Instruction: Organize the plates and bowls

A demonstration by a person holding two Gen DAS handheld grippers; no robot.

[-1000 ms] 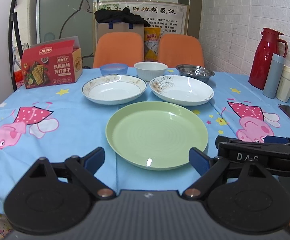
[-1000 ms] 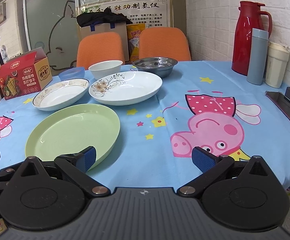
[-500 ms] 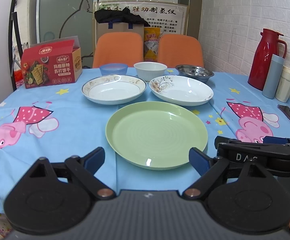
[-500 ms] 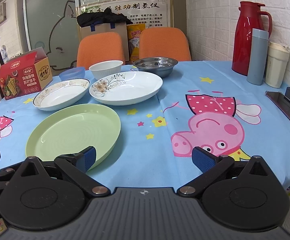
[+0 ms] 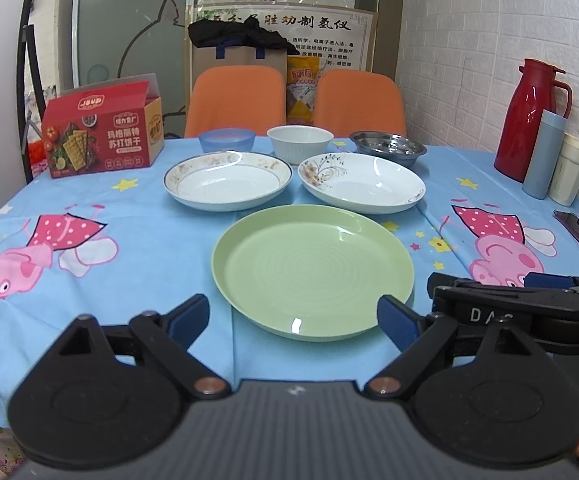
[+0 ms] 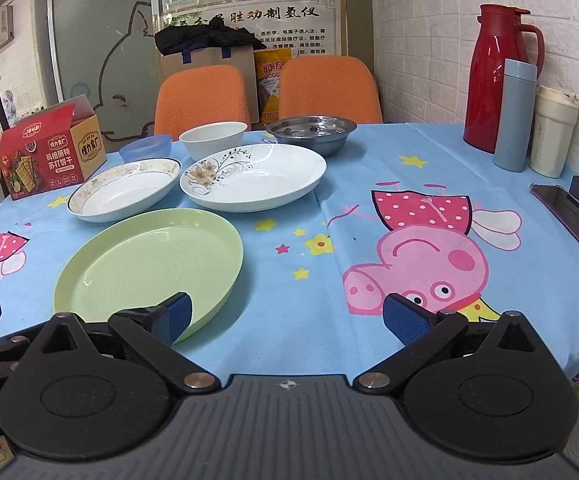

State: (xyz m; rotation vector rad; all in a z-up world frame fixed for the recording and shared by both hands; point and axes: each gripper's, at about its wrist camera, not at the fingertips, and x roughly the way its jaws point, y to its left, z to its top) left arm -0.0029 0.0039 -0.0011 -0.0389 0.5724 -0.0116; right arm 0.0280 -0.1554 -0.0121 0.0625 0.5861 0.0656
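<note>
On the blue cartoon tablecloth the green plate lies flat straight ahead of your left gripper, between its wide-open fingers, and to the front-left of your right gripper, also spread and empty. So the left is nearer, I think. The plate is round, so it has no long axis and points nowhere.

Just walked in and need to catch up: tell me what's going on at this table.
A person holds two handheld grippers at the near edge of the table, both open and holding nothing. The left gripper faces the round pale green plate; the right gripper sits beside it. Behind lie the gold-rimmed white plate and the flower-patterned white plate, then the blue plastic bowl, white ribbed bowl and shiny steel bowl. Nothing is stacked yet.
</note>
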